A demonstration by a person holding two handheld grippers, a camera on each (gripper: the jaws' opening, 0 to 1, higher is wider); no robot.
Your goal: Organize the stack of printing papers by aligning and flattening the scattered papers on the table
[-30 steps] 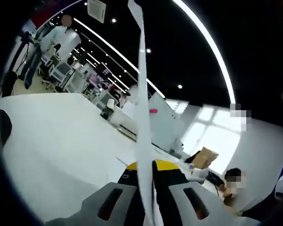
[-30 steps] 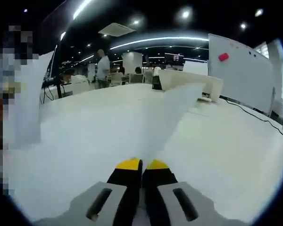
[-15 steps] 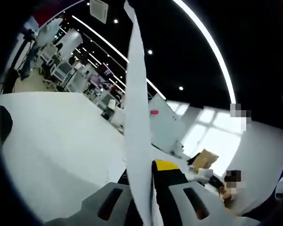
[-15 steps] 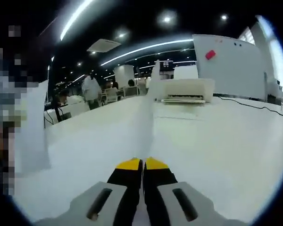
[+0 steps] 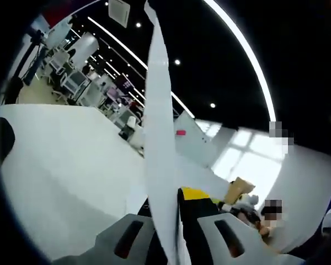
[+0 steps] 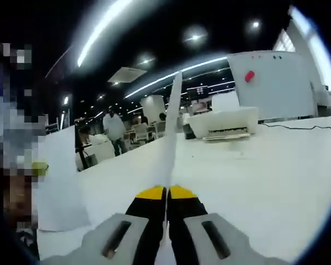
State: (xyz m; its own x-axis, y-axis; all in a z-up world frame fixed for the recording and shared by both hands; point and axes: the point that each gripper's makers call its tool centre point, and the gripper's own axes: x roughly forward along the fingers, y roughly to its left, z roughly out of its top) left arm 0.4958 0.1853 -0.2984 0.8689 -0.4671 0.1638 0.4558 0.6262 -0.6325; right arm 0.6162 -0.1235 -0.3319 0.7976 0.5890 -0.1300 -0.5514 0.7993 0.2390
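Paper stands edge-on between the left gripper jaws — clamped, lifted above the white table. Right gripper likewise pinches a sheet edge-on, jaws closed on it; another sheet stands near the table's left edge.

A wide white table runs across a large open office under a dark ceiling. Long curved light strips and small round spotlights glow overhead, beside a square ceiling vent. A whiteboard with a red eraser stands past the table's far edge, near a white printer. Bright windows light one wall. Desks and chairs fill the distance, where a person stands.
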